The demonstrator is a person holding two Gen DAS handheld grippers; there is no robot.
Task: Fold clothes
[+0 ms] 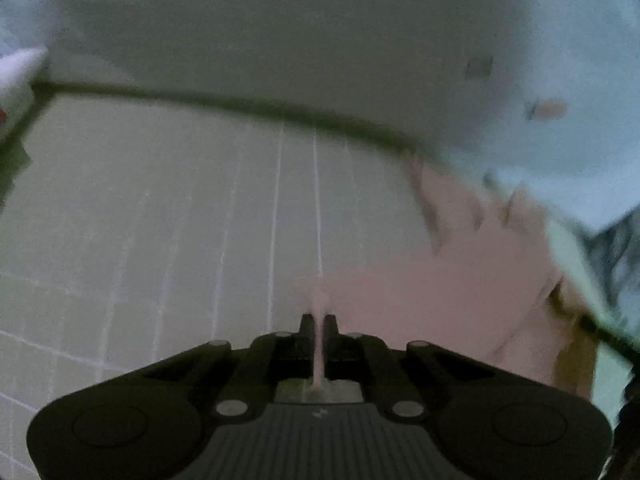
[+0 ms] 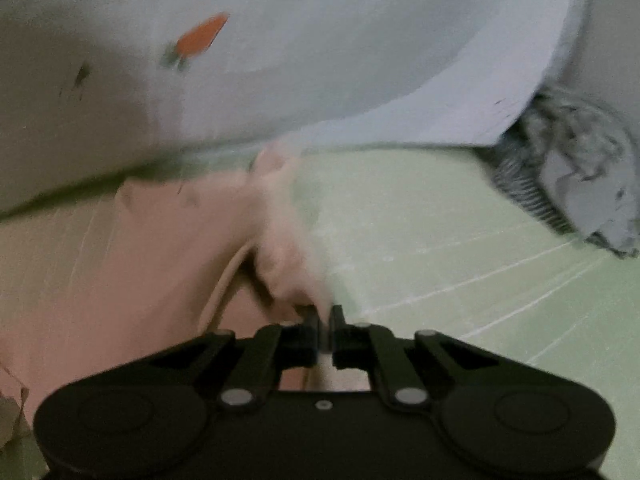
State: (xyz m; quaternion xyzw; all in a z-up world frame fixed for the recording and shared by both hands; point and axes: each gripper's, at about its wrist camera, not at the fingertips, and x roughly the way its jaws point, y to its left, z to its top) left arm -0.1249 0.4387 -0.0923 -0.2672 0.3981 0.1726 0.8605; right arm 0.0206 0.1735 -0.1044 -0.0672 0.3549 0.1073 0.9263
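Now pinching pink garment [image 1: 460,288] edge between left gripper [image 1: 319,322] fingers, spread over green gridded mat [image 1: 160,220]. Likewise nipping pink garment [image 2: 120,248] fold in right gripper [image 2: 326,314] fingers, pressed together.

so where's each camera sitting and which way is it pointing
Left wrist: on the left gripper, angled down along its fingers at the green gridded mat; jaws shut on the pink garment.
Right wrist: on the right gripper, angled down at mat and garment; jaws shut on pink cloth.
Shared: garment, mat, pale blue carrot-print cloth, grey striped clothing.
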